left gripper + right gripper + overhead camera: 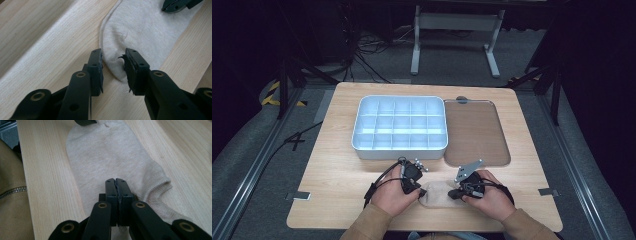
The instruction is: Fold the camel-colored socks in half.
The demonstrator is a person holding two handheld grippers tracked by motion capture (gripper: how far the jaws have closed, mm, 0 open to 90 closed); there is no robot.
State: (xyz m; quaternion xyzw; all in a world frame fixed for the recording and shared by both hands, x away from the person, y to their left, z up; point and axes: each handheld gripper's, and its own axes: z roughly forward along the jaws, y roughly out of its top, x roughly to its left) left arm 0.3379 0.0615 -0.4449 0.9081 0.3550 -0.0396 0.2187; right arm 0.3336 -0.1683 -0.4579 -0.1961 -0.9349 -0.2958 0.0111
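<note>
The high view looks forward and down over the whole table from above the person's side. Each gripper view sits close over the wood, aimed along its own jaws toward 12 o'clock. All three share the beige sock lying near the table's front edge

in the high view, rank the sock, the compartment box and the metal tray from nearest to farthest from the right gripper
From the right gripper:
1. Sock: flat on the table's near edge, at its jaws.
2. Metal tray: right side, just beyond it.
3. Compartment box: farther off, to the tray's left.
</note>
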